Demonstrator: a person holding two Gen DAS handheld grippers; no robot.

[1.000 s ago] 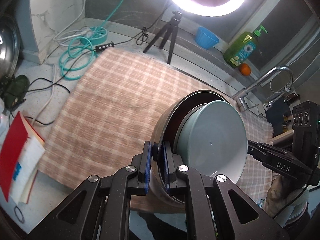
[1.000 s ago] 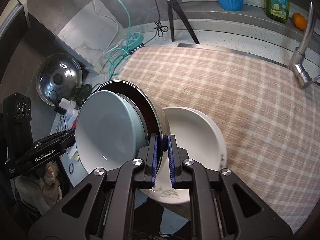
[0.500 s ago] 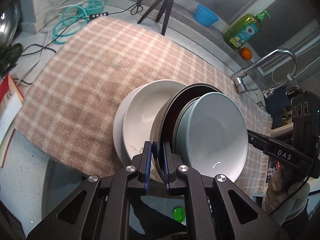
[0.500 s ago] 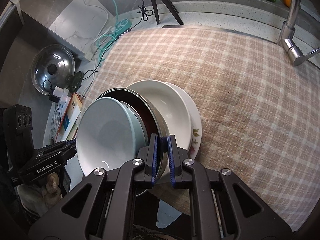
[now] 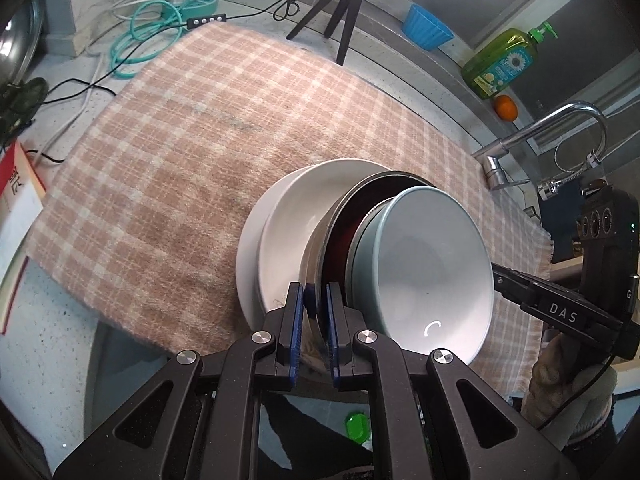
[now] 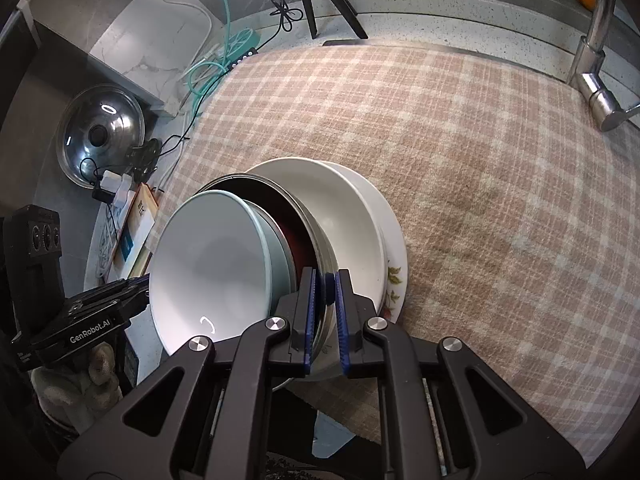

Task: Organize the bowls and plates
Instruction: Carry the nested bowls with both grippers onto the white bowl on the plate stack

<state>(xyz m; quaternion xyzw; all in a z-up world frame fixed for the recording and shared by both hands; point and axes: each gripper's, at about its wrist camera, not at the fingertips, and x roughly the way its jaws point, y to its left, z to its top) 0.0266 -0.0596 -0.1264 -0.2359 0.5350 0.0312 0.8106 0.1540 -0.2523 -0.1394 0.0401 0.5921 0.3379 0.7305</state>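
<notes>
A steel bowl with a dark red inside is tilted, and a pale blue-green bowl is nested in it. My left gripper is shut on the steel rim on one side. On the opposite side of that rim my right gripper is shut too. The pale bowl faces the cameras. Just beneath them a white bowl sits on a flowered plate on the checked cloth. I cannot tell whether the steel bowl touches the white bowl.
A tripod, a blue cup, a green soap bottle and an orange stand along the back ledge. The faucet rises at the right. A pot lid, cables and a red-and-white book lie to the left.
Both grippers have come down with the nested bowls. The white bowl and plate on the cloth have come into view under the steel bowl and now lie close beneath it.
</notes>
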